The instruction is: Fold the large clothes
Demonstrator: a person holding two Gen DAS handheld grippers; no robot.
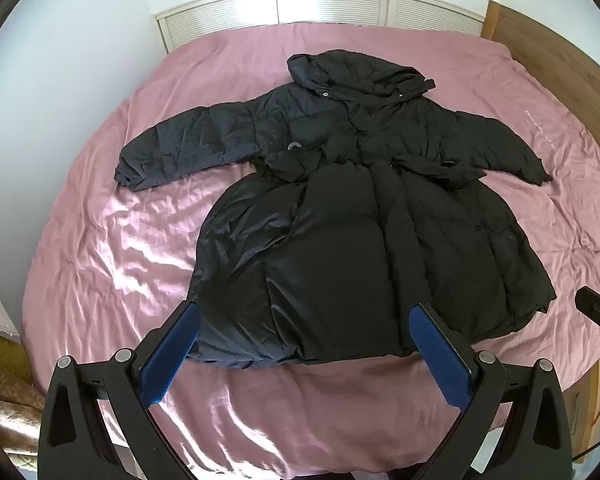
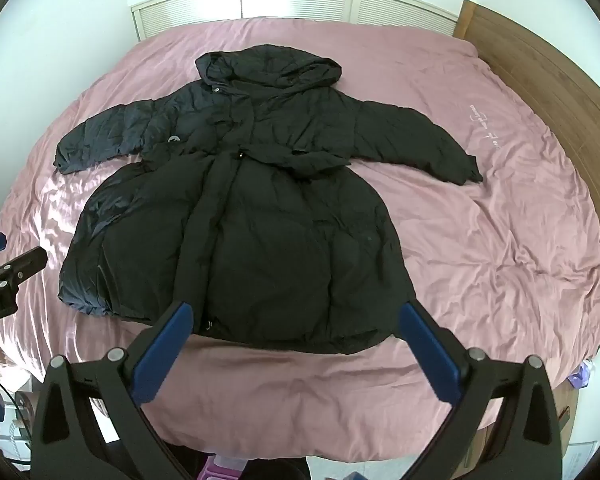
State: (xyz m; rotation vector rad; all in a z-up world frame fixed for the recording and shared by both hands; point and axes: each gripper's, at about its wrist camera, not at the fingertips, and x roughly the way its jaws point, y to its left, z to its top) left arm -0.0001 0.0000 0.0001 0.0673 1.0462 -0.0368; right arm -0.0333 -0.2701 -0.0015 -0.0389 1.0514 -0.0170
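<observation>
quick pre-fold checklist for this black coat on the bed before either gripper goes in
1. Black coat spread flat, front up: ok.
2. Both sleeves out to the sides: ok.
3. Left gripper open, nothing held: ok.
4. Right gripper open, nothing held: ok.
5. Hood flat: not ok, bunched.
6. Pink sheet around coat free of other items: ok.

A bed with a wrinkled pink cover (image 1: pixel 100 240) is filling the frame. White walls (image 1: pixel 60 60) are rising at upper left, louvered white panels (image 1: pixel 328 6) along the top, a wooden headboard (image 1: pixel 548 52) at upper right.
</observation>
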